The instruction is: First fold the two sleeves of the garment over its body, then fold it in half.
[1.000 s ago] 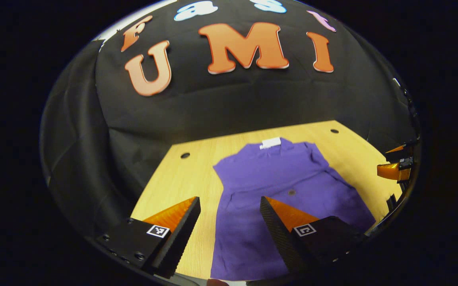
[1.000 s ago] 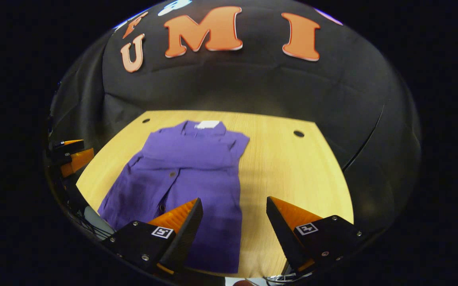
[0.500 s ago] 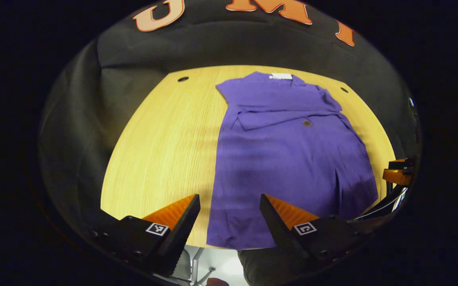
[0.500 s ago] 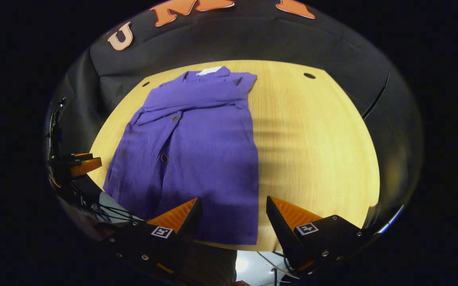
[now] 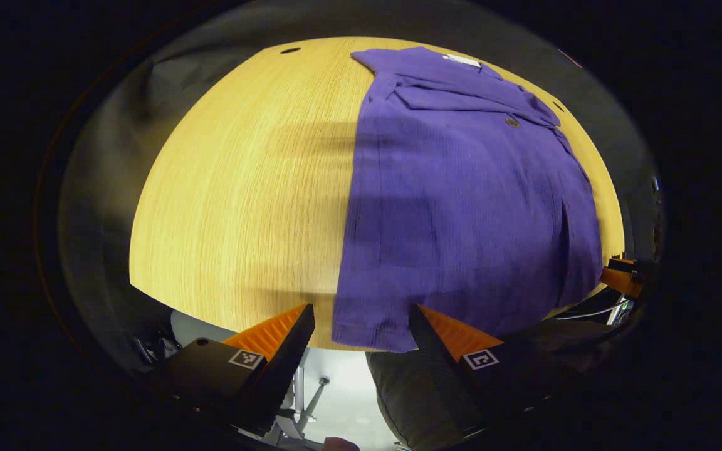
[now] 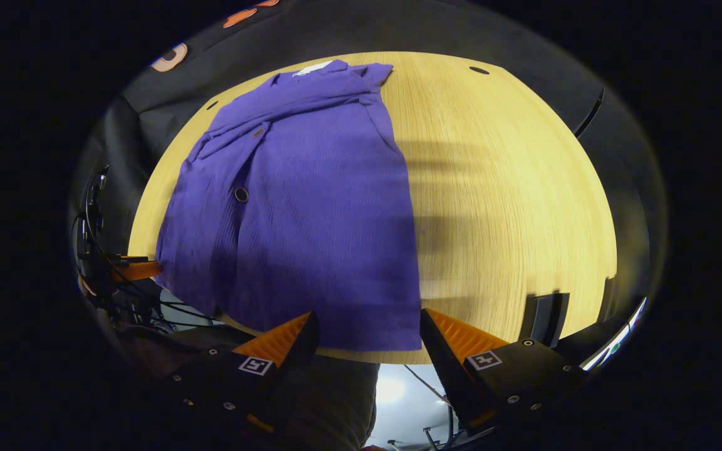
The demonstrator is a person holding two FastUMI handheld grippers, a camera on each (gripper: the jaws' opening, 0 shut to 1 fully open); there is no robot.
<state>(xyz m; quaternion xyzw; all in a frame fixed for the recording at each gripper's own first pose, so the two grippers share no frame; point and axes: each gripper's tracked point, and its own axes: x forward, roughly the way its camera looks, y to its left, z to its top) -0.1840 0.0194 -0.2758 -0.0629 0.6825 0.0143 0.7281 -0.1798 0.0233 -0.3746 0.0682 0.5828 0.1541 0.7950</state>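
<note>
Both grippers have pulled back toward the near edge of the bench (image 5: 235,188) and tipped downward since a second ago, so the shirt (image 5: 461,188) now spreads larger ahead of them. It lies flat on the bench, sleeves already folded over its body, collar at the far end, hem at the near edge. Left gripper (image 5: 361,326) hovers with fingers spread apart at the hem's left corner, grasping nothing. Right gripper (image 6: 370,332) hovers likewise released at the hem's right corner (image 6: 398,338).
</note>
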